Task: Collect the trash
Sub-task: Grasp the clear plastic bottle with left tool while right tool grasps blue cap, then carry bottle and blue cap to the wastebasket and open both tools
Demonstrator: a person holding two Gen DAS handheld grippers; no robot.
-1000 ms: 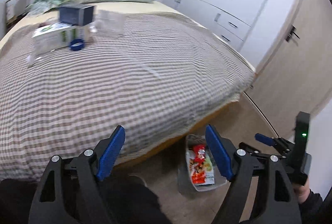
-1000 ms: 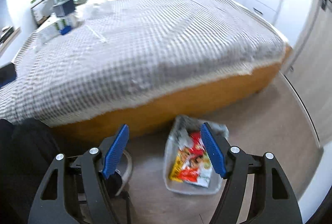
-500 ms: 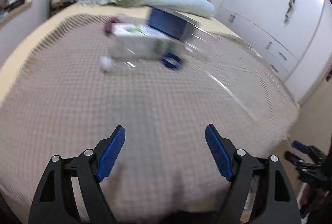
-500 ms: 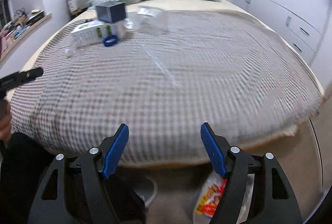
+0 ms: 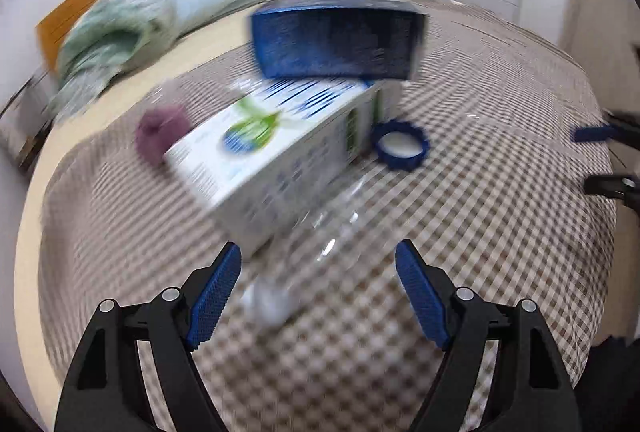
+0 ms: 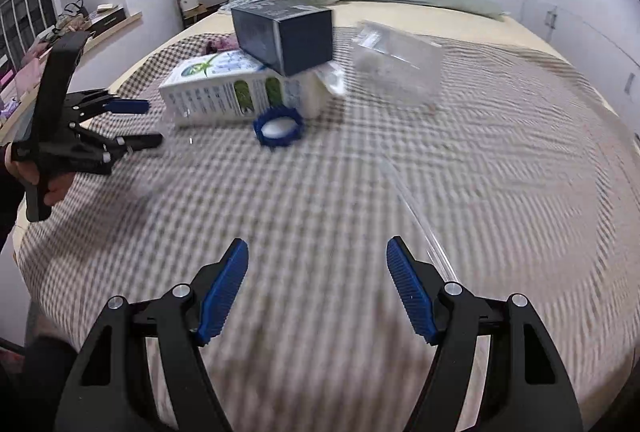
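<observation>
Bed (image 6: 460,192), checked cover, fills both views. Trash pile sits upper centre of right wrist frame: dark blue box (image 6: 286,34) on top of white carton (image 6: 236,92), clear plastic container (image 6: 396,70) to its right, blue ring cap (image 6: 278,128) just in front. Clear bottle (image 5: 320,232), blurred, lies centre of left wrist frame, pointing at left hand-held gripper (image 5: 318,290); jaws released, empty. Right hand-held gripper (image 6: 316,290) also released, empty, well short of pile. Judgement: approach step. Slow down, take bottle first w/ left, close across its body, don't nudge carton or box topples.
</observation>
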